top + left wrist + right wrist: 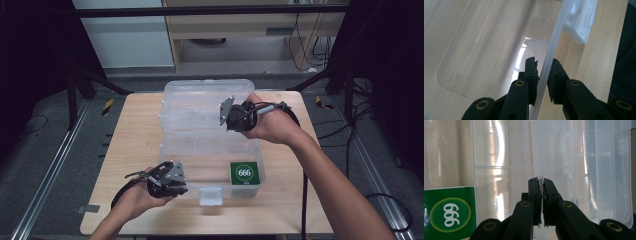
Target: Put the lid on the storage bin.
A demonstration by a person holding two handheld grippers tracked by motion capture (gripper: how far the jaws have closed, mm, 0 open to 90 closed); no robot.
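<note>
Now: clear plastic box (210,150) lies between both tongs; left gripper (543,72) pinches its front wall, right gripper (540,185) apparently clamps the see-through lid's edge.

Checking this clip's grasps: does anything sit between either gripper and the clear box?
Nothing visible does. The left gripper is clamped on the clear box's front wall, and the right gripper pinches the edge of its open lid.

Probably a lab: a wooden table (140,150) between metal rails (50,170), black curtains (30,60), loose cables (345,125).
</note>
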